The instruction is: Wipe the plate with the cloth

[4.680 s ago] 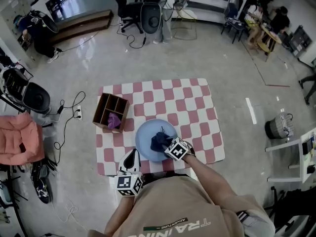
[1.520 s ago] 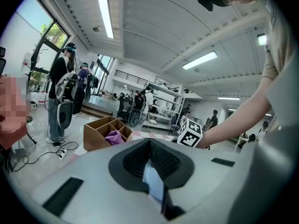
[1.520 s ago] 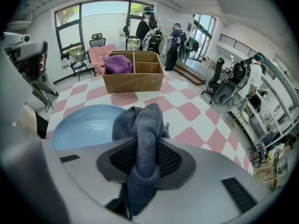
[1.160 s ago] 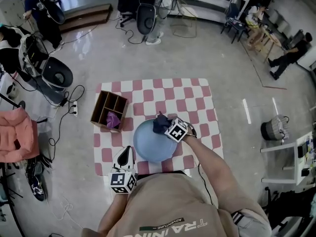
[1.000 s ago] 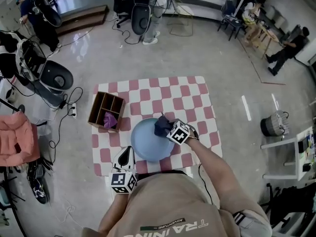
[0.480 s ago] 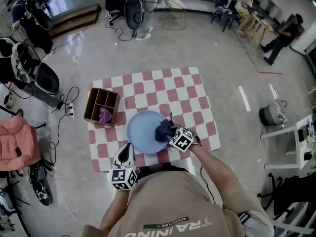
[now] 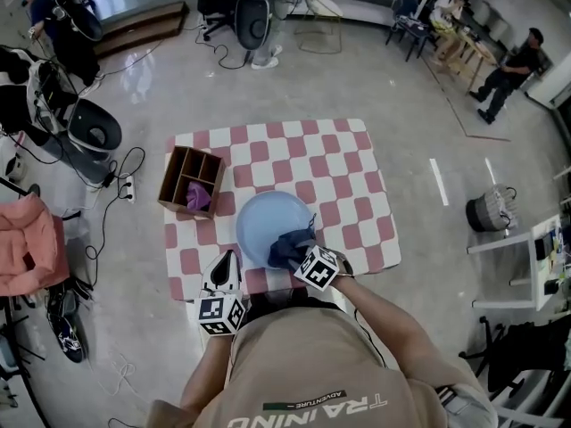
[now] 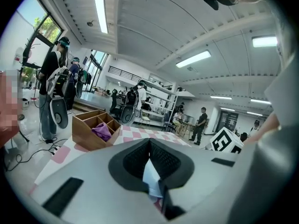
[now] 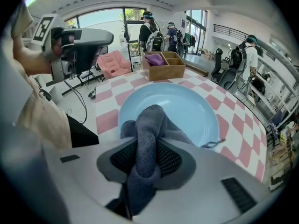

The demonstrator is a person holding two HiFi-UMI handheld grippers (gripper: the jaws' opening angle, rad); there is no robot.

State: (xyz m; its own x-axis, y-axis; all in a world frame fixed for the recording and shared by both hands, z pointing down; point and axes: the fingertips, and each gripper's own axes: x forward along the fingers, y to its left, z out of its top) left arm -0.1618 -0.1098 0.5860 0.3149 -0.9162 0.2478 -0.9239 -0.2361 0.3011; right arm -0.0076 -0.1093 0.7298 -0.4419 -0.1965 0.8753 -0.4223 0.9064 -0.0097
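Left of the plate (image 7: 259,221), a wooden organizer (image 7: 168,185) with purple rag (image 7: 200,197).

One plate (image 7: 257,221), one dark cloth (image 7: 287,248), one purple cloth (image 7: 200,198), one box (image 7: 189,164).

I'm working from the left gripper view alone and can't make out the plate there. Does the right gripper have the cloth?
Observer: Yes. The right gripper is shut on the dark blue-grey cloth, which bunches up between its jaws.
Operator: Where on the plate is it?
Observer: On the part of the light blue plate nearest the person, toward their right. The far part is bare.
Operator: Is my left gripper touching the plate?
Observer: No. The left gripper is held above the near edge of the table, apart from the plate.
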